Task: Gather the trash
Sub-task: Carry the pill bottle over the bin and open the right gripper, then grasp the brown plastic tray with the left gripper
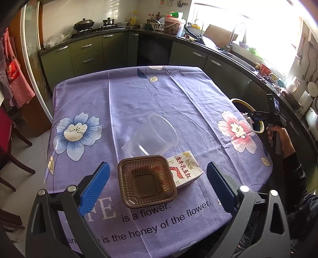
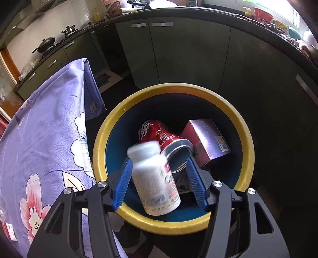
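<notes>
Now white bottle (image 2: 154, 178) above bin (image 2: 246, 135)

You face a kitchen with dark green cabinets (image 1: 85, 53) under a black counter (image 1: 234, 53) that wraps the far and right sides. A wok (image 1: 84, 23) sits on the stove (image 1: 93, 28) at far left, against white tiled walls (image 1: 65, 13). Bright daylight floods the window (image 1: 258, 25) above the sink (image 1: 238, 57). A purple floral cloth (image 1: 139, 99) covers the table; beyond its left edge lies pale tiled floor (image 1: 29, 178) and a dark wooden chair (image 1: 12, 154)

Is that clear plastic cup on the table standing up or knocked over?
Knocked over: the clear cup lies on its side on the tablecloth.
</notes>
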Demonstrator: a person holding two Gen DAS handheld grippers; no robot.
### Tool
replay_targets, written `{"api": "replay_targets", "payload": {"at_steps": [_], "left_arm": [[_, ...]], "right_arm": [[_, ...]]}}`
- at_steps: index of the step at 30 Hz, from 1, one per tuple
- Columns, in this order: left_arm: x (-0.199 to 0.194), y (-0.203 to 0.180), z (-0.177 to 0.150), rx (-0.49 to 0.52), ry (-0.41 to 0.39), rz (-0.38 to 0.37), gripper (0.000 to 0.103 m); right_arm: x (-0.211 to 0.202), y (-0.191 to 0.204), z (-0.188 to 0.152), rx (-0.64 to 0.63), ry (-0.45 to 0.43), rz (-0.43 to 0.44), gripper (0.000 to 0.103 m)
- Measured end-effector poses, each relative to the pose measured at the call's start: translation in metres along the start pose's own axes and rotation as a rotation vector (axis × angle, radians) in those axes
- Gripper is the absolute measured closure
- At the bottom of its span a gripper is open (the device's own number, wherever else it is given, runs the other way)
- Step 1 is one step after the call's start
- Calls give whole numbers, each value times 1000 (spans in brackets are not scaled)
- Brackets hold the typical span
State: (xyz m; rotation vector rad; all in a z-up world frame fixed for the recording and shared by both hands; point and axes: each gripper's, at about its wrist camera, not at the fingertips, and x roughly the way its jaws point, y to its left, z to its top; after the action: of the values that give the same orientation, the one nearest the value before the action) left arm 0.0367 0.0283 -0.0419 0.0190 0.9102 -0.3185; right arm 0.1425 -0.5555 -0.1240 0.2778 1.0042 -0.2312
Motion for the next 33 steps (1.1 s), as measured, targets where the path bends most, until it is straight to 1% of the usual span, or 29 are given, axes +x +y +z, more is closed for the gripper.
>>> {"api": "replay_targets", "payload": {"at_steps": [3, 9, 12, 15, 17, 20, 24, 28, 33], "left_arm": [[1, -2, -1, -3, 0, -5, 10], [5, -1, -7, -12, 17, 40, 10], [7, -2, -12, -9, 26, 57, 9], [11, -7, -15, 12, 24, 96, 7], [17, -10, -16, 24, 30, 109, 7], [27, -10, -19, 21, 55, 111, 7], [41, -1, -21, -23, 87, 115, 7], [45, 9, -20, -72, 85, 118, 7], [53, 12, -18, -75, 95, 140, 8]], "right_arm": [[-26, 12, -11, 6, -45, 54, 46], [-85, 51, -45, -65, -139, 143, 43], [-104, 72, -64, -117, -156, 192, 43], [-113, 91, -74, -152, -170, 227, 43], [-121, 98, -83, -169, -175, 249, 42], [-123, 114, -85, -190, -175, 276, 42], [-122, 121, -87, -209, -169, 291, 41], [-118, 124, -91, -217, -158, 297, 41], [-112, 127, -92, -221, -144, 306, 41]]}}
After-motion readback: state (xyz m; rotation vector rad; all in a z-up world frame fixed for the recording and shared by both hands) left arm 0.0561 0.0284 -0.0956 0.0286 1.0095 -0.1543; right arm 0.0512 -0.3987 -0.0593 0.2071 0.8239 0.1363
